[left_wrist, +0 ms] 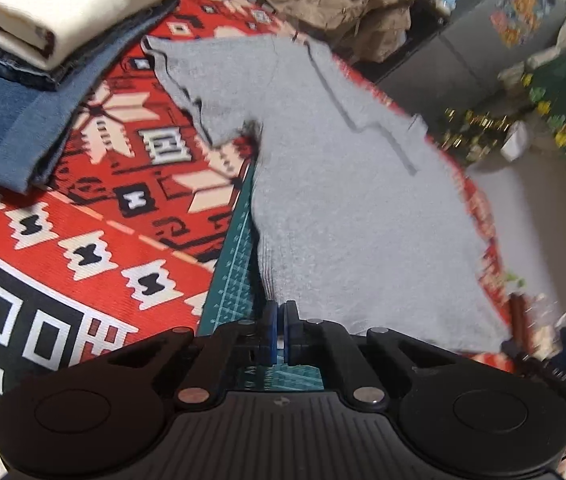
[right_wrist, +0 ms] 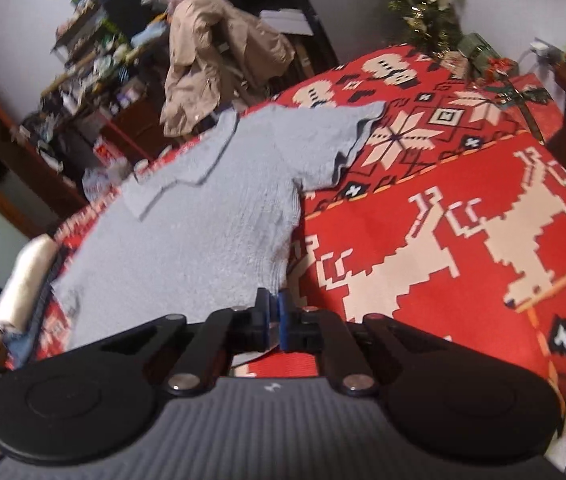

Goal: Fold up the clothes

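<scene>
A grey short-sleeved shirt (left_wrist: 323, 152) lies stretched over a red patterned blanket (left_wrist: 103, 216), its hem nearest me and lifted. My left gripper (left_wrist: 282, 312) is shut on the hem's left corner. In the right wrist view the same grey shirt (right_wrist: 203, 208) runs away from me, one sleeve spread to the right. My right gripper (right_wrist: 274, 300) is shut on the hem's right corner. The blue pads (right_wrist: 283, 308) pinch the fabric with no gap.
A stack of folded clothes, cream on top (left_wrist: 63, 4) and blue denim below (left_wrist: 11, 120), sits at the far left. A green cutting mat (left_wrist: 231, 280) shows under the shirt. A beige jacket (right_wrist: 211, 64) hangs behind, beside cluttered shelves (right_wrist: 83, 60). A person's sleeve (right_wrist: 23, 280) is at left.
</scene>
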The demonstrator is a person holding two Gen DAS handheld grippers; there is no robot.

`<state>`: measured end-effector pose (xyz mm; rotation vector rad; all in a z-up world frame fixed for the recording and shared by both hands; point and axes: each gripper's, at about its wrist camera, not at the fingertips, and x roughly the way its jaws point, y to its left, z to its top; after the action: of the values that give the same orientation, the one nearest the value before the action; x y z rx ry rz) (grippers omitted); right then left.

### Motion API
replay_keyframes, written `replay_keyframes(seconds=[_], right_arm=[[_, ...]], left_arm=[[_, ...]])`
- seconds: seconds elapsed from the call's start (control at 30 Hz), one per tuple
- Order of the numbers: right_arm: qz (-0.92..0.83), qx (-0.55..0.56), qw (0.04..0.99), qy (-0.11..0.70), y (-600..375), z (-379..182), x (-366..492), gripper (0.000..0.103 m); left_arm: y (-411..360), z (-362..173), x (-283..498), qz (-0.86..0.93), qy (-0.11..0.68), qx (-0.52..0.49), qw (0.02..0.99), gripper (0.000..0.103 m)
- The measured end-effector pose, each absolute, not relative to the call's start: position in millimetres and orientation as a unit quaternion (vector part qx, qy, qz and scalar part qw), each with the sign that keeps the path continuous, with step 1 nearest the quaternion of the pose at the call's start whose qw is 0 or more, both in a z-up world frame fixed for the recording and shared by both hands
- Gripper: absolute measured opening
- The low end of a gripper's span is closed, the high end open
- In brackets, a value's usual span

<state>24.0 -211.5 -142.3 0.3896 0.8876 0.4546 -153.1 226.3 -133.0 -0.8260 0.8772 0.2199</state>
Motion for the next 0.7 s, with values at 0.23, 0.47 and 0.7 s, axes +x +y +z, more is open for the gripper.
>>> replay_keyframes(seconds=[0.23, 0.47, 0.7], right_arm=[[0.181, 0.251, 0.839, 0.448, -232, -153, 37, 0.004], [0.143, 0.212, 0.842, 0.475, -223, -184, 45, 0.004], [0.157, 0.139, 0.864, 0.458, -210, -182, 36, 0.010]], left_arm=[[237, -130, -150, 0.111, 0.422, -0.381, 0.815, 0.003], [219, -151, -144, 0.140, 0.464, -0.288, 0.826, 0.003], [193, -144, -144, 0.116, 0.464, -0.191, 0.857, 0.032]])
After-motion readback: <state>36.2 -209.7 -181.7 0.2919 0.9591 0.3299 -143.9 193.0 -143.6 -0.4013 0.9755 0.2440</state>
